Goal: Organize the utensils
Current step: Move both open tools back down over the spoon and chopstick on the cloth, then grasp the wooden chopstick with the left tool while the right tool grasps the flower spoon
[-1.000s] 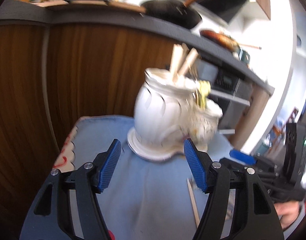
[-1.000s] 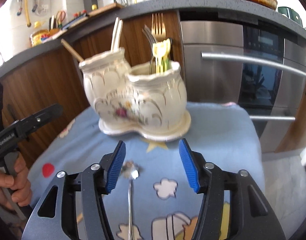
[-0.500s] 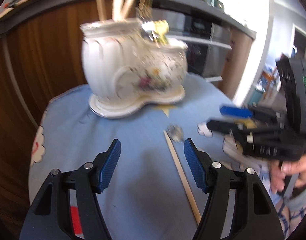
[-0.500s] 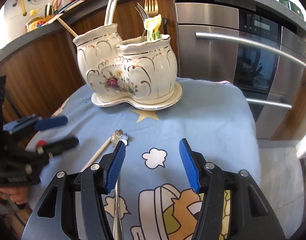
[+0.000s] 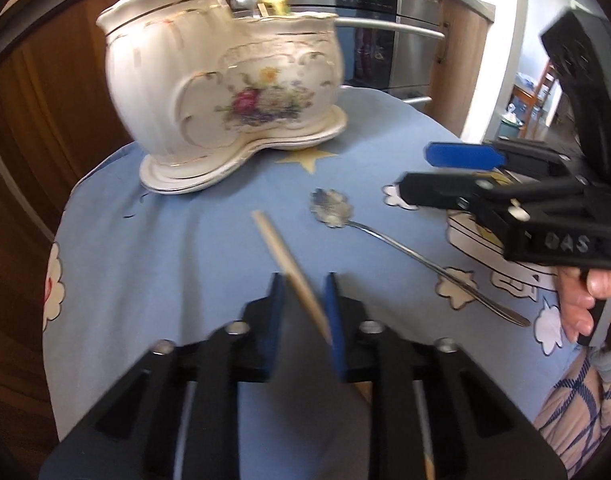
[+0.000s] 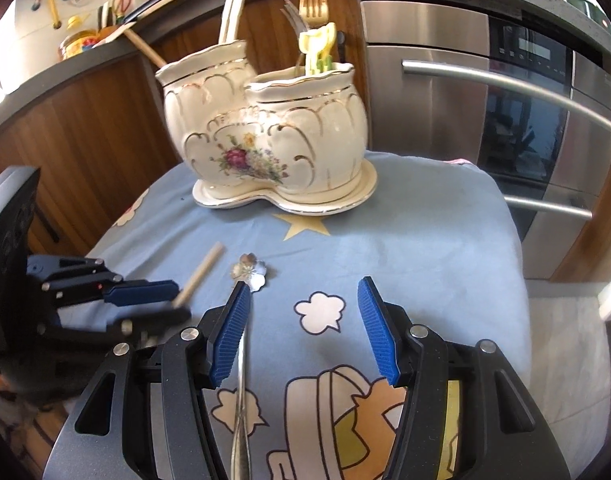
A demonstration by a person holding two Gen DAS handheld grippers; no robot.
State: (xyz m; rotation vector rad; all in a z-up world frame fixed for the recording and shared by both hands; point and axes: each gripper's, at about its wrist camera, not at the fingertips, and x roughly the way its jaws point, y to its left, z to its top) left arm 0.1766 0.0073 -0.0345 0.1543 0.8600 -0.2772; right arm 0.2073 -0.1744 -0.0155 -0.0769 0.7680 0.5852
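Observation:
A wooden chopstick (image 5: 281, 252) lies slanted on the blue cartoon cloth (image 5: 165, 260). My left gripper (image 5: 303, 280) is closing its jaws on the chopstick's near part, and the pads touch the stick. The chopstick's far end (image 6: 209, 264) sticks out past the left gripper (image 6: 177, 300) in the right wrist view. A flower-bowled metal spoon (image 5: 333, 210) lies to its right. My right gripper (image 6: 303, 282) hovers open, with the spoon (image 6: 251, 272) running under its left finger. The white floral double-pot holder (image 6: 265, 136) stands behind, with forks and wooden sticks in it.
A steel oven (image 6: 485, 92) with bar handles stands behind the table on the right. Wooden cabinet fronts (image 6: 85, 128) stand on the left under a dark counter. A hand (image 5: 581, 304) holds the right gripper (image 5: 415, 174) at the cloth's right edge.
My left gripper has dropped toward the cloth and rolled, and its jaws have gone from wide apart to narrow around the chopstick. The right gripper has stayed about where it was, still open.

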